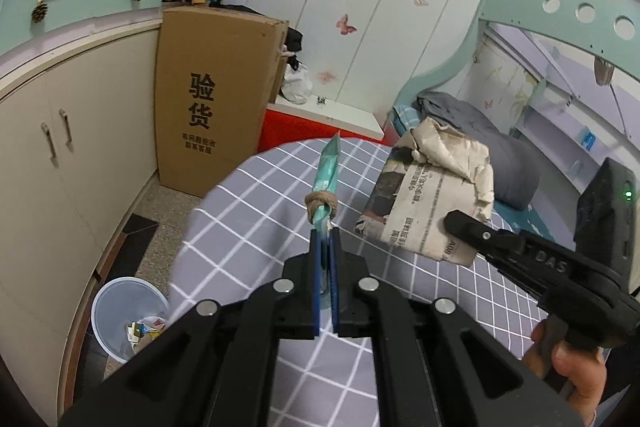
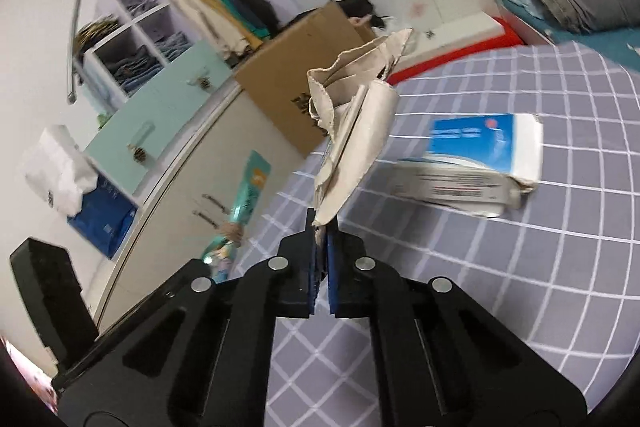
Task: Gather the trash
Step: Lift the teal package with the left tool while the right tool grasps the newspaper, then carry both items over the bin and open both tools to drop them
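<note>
Left gripper (image 1: pixel 325 239) clamps teal wrapper (image 1: pixel 326 179) past the table (image 1: pixel 248 211) edge, bin (image 1: pixel 128 315) below left. Right gripper (image 2: pixel 321 231) clamps crumpled newspaper (image 2: pixel 352 131) (lifted clear); white-blue box (image 2: pixel 476 163) lies far right.

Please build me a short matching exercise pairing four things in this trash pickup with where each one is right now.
Things:
1. teal wrapper
2. crumpled newspaper
3. blue and white box
4. clear bin

Places:
A. on the floor, scraps inside
B. lying on the checked cloth
C. in the left tongs
D. in the right tongs

Pairs: 1-C, 2-D, 3-B, 4-A
</note>
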The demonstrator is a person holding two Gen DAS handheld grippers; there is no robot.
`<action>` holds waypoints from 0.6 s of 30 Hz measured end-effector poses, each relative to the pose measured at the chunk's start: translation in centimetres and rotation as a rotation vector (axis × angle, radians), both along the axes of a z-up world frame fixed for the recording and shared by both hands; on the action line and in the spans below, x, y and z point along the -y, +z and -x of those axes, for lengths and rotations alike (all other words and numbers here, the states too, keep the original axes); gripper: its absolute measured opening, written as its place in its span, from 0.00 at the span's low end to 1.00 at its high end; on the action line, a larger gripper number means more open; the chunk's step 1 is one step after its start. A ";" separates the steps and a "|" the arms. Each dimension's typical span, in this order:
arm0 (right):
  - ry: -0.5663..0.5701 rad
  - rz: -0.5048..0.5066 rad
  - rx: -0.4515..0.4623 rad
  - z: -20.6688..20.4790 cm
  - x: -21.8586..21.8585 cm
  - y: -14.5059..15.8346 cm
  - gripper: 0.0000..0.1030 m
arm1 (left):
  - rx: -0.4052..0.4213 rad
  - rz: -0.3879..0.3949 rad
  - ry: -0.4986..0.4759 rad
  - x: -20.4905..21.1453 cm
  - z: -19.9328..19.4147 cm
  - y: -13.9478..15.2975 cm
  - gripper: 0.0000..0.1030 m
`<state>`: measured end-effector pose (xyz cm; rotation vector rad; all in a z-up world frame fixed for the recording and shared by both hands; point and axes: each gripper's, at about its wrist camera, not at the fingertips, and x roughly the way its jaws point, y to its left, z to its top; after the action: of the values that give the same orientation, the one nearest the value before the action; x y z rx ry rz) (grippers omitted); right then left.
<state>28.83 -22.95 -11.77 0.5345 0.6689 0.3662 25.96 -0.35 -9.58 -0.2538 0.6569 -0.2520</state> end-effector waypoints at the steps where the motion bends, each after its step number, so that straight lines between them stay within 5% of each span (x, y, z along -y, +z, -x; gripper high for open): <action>1: 0.014 0.000 0.009 0.3 -0.9 0.4 0.04 | 0.002 0.004 0.009 -0.6 0.1 0.1 0.03; 18: 0.329 0.013 -0.001 -0.2 -20.5 0.0 0.04 | -0.015 0.022 0.254 -16.9 2.2 -0.8 0.03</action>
<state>29.00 -2.41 -11.76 0.4114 0.7609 0.6697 23.72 16.55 -10.41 -0.3569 0.6298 -0.0142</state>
